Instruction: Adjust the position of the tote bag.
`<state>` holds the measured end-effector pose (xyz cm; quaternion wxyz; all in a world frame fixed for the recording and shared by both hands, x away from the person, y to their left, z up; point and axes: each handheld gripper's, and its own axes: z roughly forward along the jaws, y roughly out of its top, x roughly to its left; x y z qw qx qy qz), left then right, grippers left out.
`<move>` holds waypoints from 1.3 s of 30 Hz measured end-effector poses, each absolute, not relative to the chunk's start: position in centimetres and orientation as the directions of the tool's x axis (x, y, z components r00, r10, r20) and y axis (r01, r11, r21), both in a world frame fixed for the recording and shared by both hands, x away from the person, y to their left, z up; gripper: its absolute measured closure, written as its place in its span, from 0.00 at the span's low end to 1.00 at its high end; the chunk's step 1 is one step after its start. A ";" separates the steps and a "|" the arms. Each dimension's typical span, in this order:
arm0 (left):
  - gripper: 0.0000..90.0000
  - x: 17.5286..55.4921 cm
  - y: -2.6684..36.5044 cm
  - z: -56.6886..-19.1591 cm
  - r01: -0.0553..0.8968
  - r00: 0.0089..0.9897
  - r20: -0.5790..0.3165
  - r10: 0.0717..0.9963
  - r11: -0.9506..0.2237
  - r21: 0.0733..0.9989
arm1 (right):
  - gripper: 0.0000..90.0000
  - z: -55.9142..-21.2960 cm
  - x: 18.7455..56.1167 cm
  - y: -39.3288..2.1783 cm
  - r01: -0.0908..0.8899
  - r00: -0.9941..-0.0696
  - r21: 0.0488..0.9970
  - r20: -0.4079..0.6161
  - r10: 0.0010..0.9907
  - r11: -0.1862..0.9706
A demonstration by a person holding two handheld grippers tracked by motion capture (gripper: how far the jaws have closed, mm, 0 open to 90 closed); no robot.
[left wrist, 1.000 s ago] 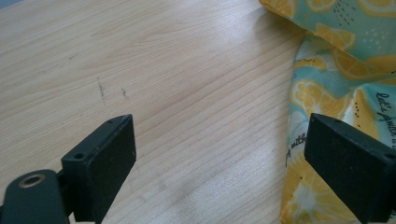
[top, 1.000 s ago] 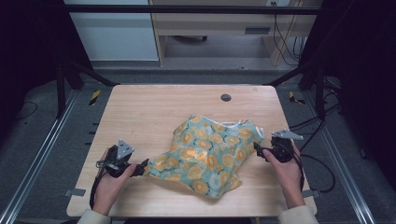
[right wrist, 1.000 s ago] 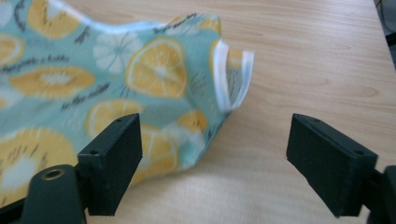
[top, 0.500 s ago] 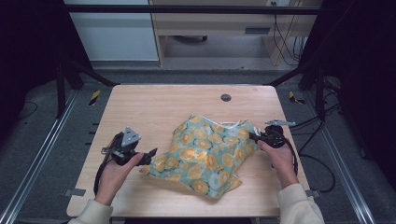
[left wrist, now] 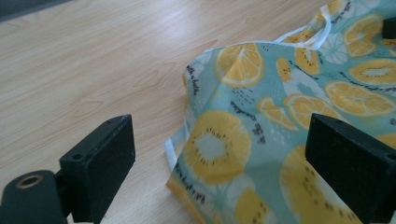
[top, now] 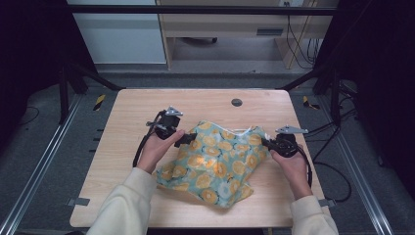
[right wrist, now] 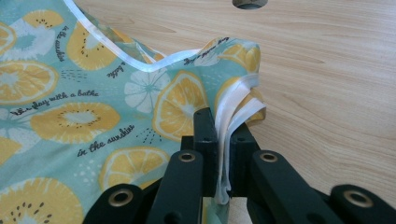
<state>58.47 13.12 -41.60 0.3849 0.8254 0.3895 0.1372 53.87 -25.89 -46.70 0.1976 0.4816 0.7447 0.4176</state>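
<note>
A teal cloth [top: 215,161] printed with orange and lemon slices and edged in white tape lies crumpled on the wooden table [top: 137,107]. My left gripper [top: 188,139] hovers at the cloth's far-left corner. In the left gripper view its jaws stand wide open [left wrist: 219,135], with that corner of the cloth [left wrist: 261,121] lying between them, untouched. My right gripper [top: 266,143] is at the cloth's right edge. Its jaws have just been closing and are now shut [right wrist: 223,126] on a bunched fold of the white-taped hem of the cloth [right wrist: 70,93].
A round dark grommet hole [top: 237,102] sits in the table near its far edge, also seen in the right gripper view [right wrist: 247,3]. Bare wood surrounds the cloth on the left and far sides. Cables trail off the table's right edge.
My left gripper has travelled from the near-left of the cloth up and to the right, to its far-left corner. The right gripper has shut on the cloth's right hem.
</note>
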 end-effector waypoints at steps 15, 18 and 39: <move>0.18 59.6 12.2 -44.5 0.616 0.642 -0.125 0.756 -0.412 0.672 | 0.96 -46.8 53.5 -25.5 0.535 -0.476 0.818 0.085 0.876 0.212; 0.32 59.6 12.0 -45.0 0.627 0.638 -0.121 0.761 -0.422 0.654 | 0.96 -46.8 53.4 -25.5 0.538 -0.474 0.817 0.088 0.876 0.209; 1.00 57.6 14.2 -43.5 0.539 0.673 -0.056 0.737 -0.438 0.720 | 0.99 -44.5 52.4 -26.0 0.469 -0.477 0.868 0.091 0.874 0.166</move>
